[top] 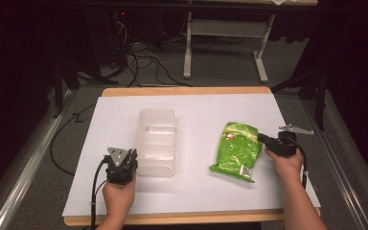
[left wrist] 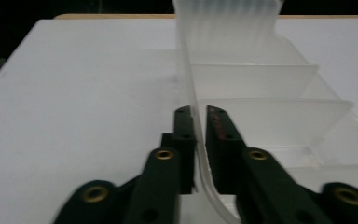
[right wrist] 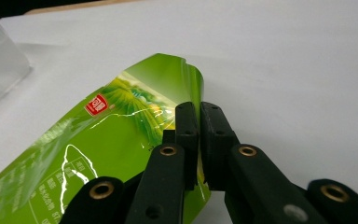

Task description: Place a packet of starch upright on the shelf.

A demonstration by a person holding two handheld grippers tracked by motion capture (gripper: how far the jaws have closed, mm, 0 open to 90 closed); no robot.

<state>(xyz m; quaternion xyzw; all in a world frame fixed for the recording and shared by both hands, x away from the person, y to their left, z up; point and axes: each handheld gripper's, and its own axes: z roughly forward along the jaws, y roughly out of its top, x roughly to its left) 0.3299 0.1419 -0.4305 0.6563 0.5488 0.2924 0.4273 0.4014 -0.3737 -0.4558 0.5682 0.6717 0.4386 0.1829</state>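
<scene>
Currently, at the near edge of the table, the left gripper is clamped on the near left wall of the translucent plastic bin; the left gripper view shows its jaws pressed together on that thin wall, with the bin's dividers running away beyond them. To the right, the right gripper has its jaws closed tight on the right side edge of the green snack bag, which lies flat on the white surface, well apart from the bin. The step in hand appears to be lifting the bag for transfer into the bin. Keep the left grip steady so that the light bin does not slide or tip. Raise the bag by its edge slowly; the foil is slick and may slip from the pads, so confirm the hold before travel. Carry it high enough to clear the bin's rim, then lower it into one compartment, releasing only once it rests inside.
</scene>
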